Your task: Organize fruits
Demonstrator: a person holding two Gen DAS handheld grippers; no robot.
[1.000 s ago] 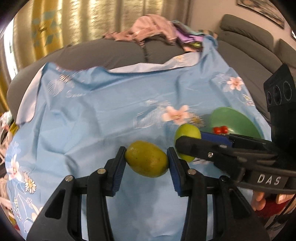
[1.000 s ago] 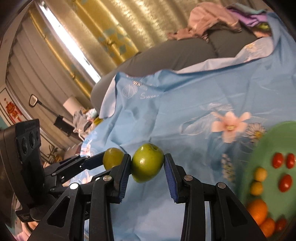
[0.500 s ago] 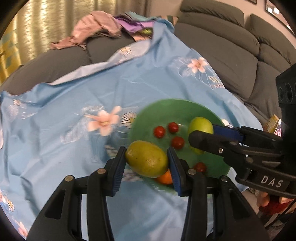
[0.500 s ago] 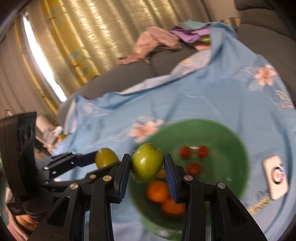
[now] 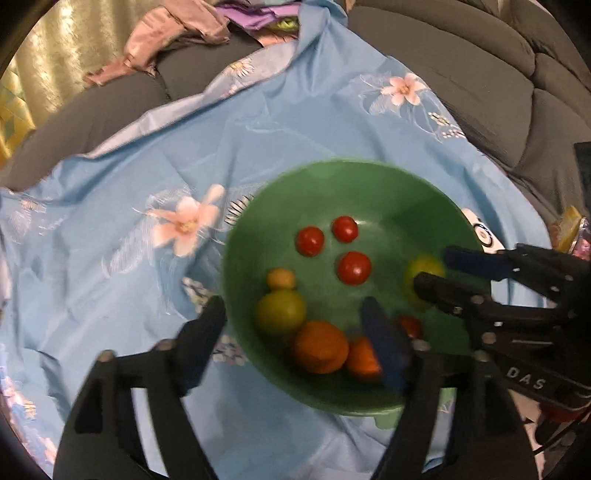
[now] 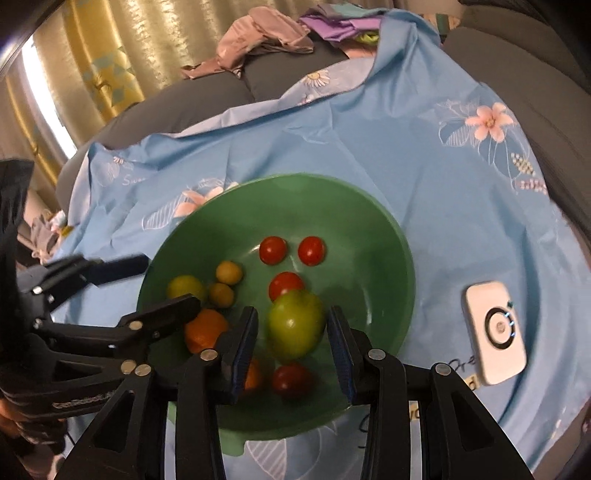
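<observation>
A green bowl [image 5: 388, 206] [image 6: 351, 229] sits on a blue floral cloth and holds red tomatoes, oranges and small yellow fruits. My left gripper [image 5: 291, 332] [image 6: 151, 286] hovers over the bowl's near left side with its jaws opening. The yellow-green fruit [image 5: 280, 312] [image 6: 184, 288] lies loose in the bowl between and below its fingers, beside an orange [image 5: 319, 350]. My right gripper [image 6: 291, 343] [image 5: 434, 267] hangs over the bowl's right half, shut on a green apple [image 6: 295, 325] [image 5: 415, 269].
The blue cloth [image 5: 258, 122] covers a grey sofa [image 5: 461, 74]. A white device [image 6: 495, 332] [image 5: 480, 232] lies on the cloth just right of the bowl. Crumpled clothes [image 6: 258, 33] are piled at the back. Curtains hang behind on the left.
Both grippers travelled from over the bare cloth to over the bowl. The left jaws spread and let the yellow-green fruit drop into the bowl. The right still holds its apple.
</observation>
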